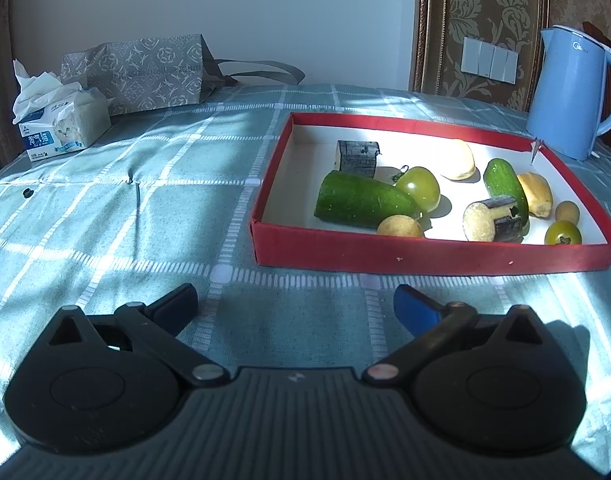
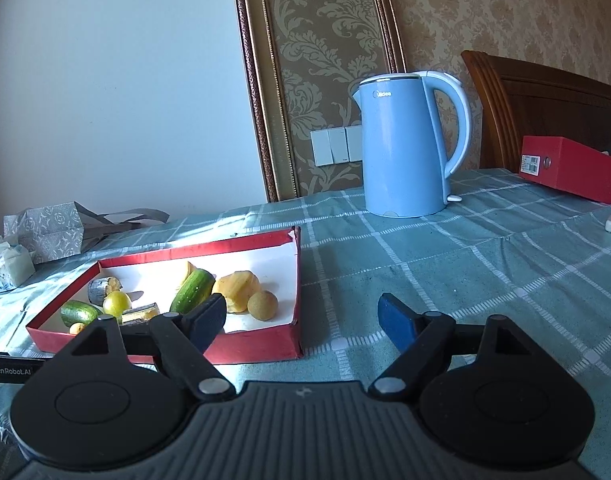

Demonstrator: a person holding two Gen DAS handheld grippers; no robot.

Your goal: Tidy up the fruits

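Ten or so fruit pieces (image 1: 363,200) lying loose inside the red tray (image 1: 433,254), none seen on the cloth outside it; kettle (image 2: 405,144) standing beyond tray's far corner. Left gripper (image 1: 296,308) and right gripper (image 2: 303,320) both spread wide, holding nothing, hovering just short of tray's near wall. Fits either pieces gathered in or sorting out still ahead; stage not settled, so no move named.

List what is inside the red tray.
The red tray holds two cucumber pieces, two green tomatoes, two dark-skinned cut chunks, and several yellowish pieces. Anything beneath them is hidden.
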